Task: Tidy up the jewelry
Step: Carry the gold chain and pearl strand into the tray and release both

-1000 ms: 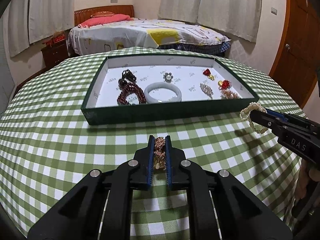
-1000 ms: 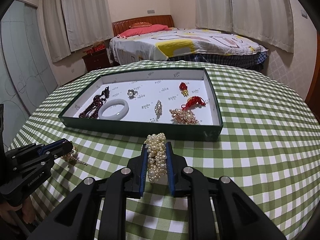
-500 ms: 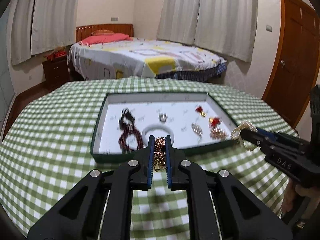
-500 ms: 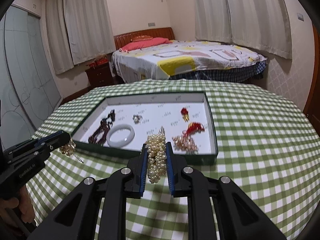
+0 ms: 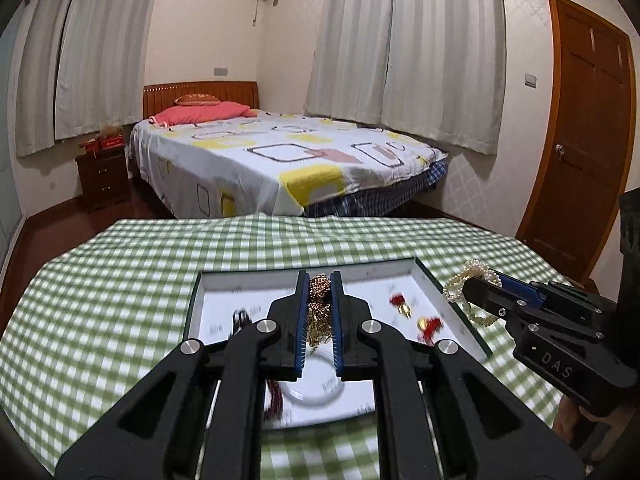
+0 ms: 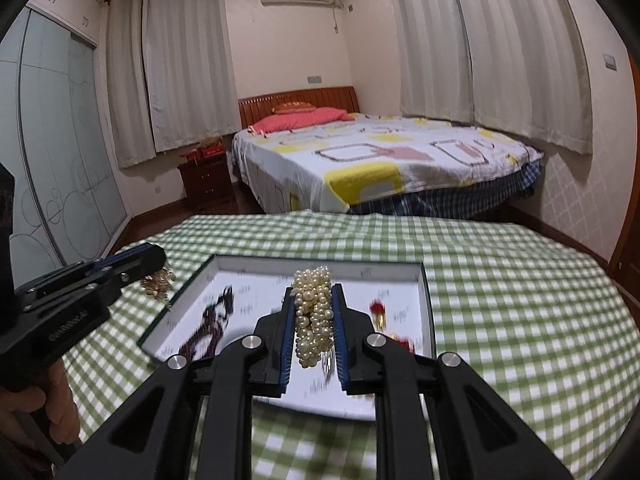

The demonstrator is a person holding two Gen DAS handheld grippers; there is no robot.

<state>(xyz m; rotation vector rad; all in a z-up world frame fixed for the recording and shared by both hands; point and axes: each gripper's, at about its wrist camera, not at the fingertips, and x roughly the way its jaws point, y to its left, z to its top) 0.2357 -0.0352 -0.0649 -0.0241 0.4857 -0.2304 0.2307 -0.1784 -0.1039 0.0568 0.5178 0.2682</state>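
A shallow green-walled cardboard tray w/ white floor is sitting on the round table under a green-and-white checked cloth. In the tray: dark red bead bracelets lying at left, small red-and-gold pieces at right, a pale bangle near the front. A bed w/ patterned quilt is standing behind the table, a dark wooden nightstand left of it, a brown wooden door far right.

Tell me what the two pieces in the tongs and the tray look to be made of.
Right tongs hold a pearl bracelet: round, glossy cream beads, pearl or imitation. Left tongs hold a gold chain piece: small shiny yellow links, likely metal, possibly plated. Tray: thin dark-green walls and a white printed lining suggest cardboard.
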